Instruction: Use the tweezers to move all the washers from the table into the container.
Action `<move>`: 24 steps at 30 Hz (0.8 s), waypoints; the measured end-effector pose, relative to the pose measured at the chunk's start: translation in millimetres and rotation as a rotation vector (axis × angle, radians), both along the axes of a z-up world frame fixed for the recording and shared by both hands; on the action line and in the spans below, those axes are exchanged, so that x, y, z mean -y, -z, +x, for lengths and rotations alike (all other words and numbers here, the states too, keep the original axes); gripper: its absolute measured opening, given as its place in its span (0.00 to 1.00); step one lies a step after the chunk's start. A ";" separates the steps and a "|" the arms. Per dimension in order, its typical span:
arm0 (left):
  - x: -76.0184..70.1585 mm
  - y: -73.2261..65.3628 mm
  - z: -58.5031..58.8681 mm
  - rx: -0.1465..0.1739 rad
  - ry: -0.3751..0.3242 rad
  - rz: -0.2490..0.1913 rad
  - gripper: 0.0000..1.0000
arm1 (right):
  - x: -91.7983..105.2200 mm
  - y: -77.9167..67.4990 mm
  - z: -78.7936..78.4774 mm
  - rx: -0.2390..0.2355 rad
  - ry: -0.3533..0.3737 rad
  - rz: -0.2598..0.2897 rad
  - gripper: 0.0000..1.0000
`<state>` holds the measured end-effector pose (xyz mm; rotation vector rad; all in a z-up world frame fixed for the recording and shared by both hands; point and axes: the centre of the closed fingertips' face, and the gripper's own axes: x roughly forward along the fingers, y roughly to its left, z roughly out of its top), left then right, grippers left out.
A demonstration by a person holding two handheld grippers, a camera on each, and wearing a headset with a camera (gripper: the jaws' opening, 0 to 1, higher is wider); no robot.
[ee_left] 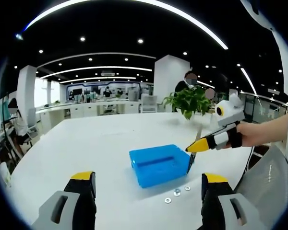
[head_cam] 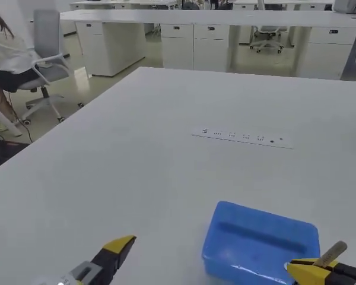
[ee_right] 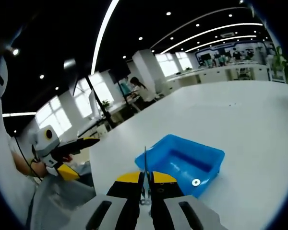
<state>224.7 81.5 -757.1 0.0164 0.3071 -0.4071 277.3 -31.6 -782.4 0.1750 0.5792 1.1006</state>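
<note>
In the head view, the left hand-held gripper [head_cam: 120, 244] and the right hand-held gripper [head_cam: 305, 268] flank the blue container [head_cam: 261, 246] on the white tabletop [head_cam: 136, 172]. The container sits just left of the right one, likely so each carry is short. In the left gripper view, the left hand-held gripper [ee_left: 148, 189] is released, its jaws wide apart and idle. Three washers [ee_left: 177, 193] lie ahead of it, nearer its right jaw, just beside the container's [ee_left: 158, 165] near corner. At the right, the right hand-held gripper [ee_left: 198, 145] points the tweezers [ee_left: 191, 162] down beside the container, just beyond the washers, probably for a pick. In the right gripper view, the right hand-held gripper [ee_right: 145, 178] is clenched on the tweezers [ee_right: 145, 160], which stick straight ahead. The container [ee_right: 182, 160] lies just ahead and to the right, with one washer [ee_right: 196, 182] at its near corner; I cannot tell whether it is inside.
</note>
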 end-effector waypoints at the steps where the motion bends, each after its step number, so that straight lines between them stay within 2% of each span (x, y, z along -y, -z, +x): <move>1: 0.1 0.0 0.0 0.000 0.001 0.001 0.93 | -0.2 2.5 -1.0 -0.005 -0.001 -0.004 0.03; 7: 0.6 1.3 -0.3 -0.006 0.004 0.006 0.92 | -1.1 20.1 -8.9 -0.024 -0.022 -0.052 0.03; 15: 0.3 2.8 -0.8 -0.014 0.007 0.012 0.92 | -2.9 34.7 -14.9 -0.037 -0.040 -0.082 0.03; 20: 0.3 5.5 -1.8 -0.024 0.011 0.026 0.91 | -3.6 44.0 -17.2 -0.016 -0.064 -0.107 0.03; 24: 0.1 5.9 -2.1 -0.025 0.010 0.028 0.91 | -4.5 45.3 -18.6 -0.001 -0.080 -0.115 0.03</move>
